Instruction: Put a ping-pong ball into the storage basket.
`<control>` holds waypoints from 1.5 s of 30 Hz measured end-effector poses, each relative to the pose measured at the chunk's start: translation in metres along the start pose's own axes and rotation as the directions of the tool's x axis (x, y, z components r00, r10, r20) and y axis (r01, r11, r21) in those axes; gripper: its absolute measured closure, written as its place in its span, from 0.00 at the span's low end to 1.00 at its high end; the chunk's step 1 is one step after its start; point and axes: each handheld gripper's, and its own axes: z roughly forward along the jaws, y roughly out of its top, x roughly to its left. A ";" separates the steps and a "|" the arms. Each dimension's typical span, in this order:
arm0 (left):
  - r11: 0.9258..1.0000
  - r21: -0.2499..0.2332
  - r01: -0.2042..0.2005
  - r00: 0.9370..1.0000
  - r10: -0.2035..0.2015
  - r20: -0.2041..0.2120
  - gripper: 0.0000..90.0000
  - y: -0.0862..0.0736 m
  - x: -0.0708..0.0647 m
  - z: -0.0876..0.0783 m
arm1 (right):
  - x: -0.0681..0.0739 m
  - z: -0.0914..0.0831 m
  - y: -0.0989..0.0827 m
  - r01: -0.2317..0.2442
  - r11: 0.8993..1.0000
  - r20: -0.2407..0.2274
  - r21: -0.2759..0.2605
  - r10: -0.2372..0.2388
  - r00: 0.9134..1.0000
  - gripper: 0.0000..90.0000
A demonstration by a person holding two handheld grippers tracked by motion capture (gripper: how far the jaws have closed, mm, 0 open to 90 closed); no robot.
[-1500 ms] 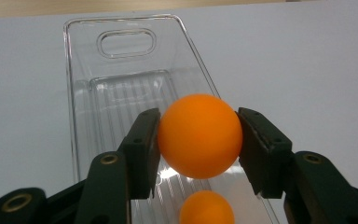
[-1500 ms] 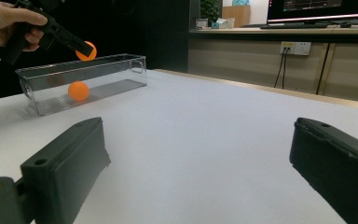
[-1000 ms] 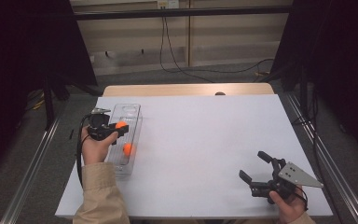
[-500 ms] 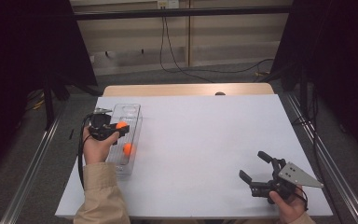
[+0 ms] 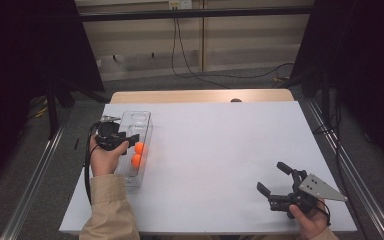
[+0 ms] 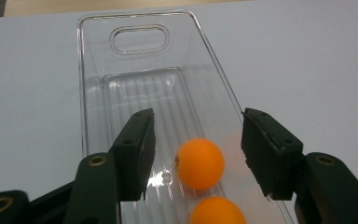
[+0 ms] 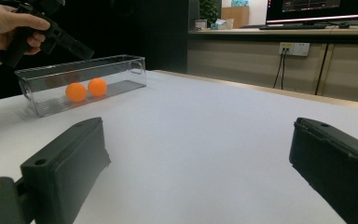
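Observation:
A clear plastic tray (image 5: 140,116) lies at the table's left side with two orange balls in it. My left gripper (image 5: 132,136) hovers over the tray, pointing along it. Its jaws have just been opening and now stand open. In the left gripper view the farther ball (image 6: 199,163) rests on the ribbed tray floor (image 6: 121,84) between and below the pads (image 6: 140,140), touching neither. The nearer ball (image 6: 216,212) lies just behind it. My right gripper (image 5: 270,176) rests at the front right of the table, open, with nothing between its jaws.
The white table top (image 5: 220,145) spreads between the two hands. In the right gripper view the tray (image 7: 121,70) with both balls (image 7: 97,87) (image 7: 76,92) sits far left, under the other hand. A wall with cables and sockets lies behind the table.
The ball that sat between the left jaws has dropped to the tray floor beside the other ball, and the left jaws have parted. Neither hand has shifted.

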 end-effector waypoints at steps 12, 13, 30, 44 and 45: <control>1.000 -0.017 -0.003 1.000 0.002 -0.013 0.37 0.000 -0.003 0.000 | -0.001 -0.001 0.000 0.002 1.000 0.003 -0.002 -0.002 1.000 0.03; 1.000 -0.017 -0.002 1.000 0.002 -0.013 0.35 0.000 -0.004 -0.001 | 0.000 0.000 0.000 0.000 1.000 0.004 -0.004 0.000 1.000 0.03; 0.997 -0.069 0.018 1.000 -0.017 0.016 0.20 -0.001 -0.010 -0.007 | -0.001 -0.002 0.001 -0.002 1.000 0.010 -0.006 0.003 1.000 0.03; 0.993 -0.118 0.016 0.999 -0.012 0.036 0.09 -0.005 -0.018 -0.010 | -0.001 -0.001 0.001 -0.002 1.000 0.010 -0.006 0.002 1.000 0.03; 0.992 -0.123 0.018 0.999 -0.013 0.041 0.09 -0.005 -0.018 -0.011 | -0.001 -0.001 0.001 -0.002 1.000 0.011 -0.006 0.002 1.000 0.03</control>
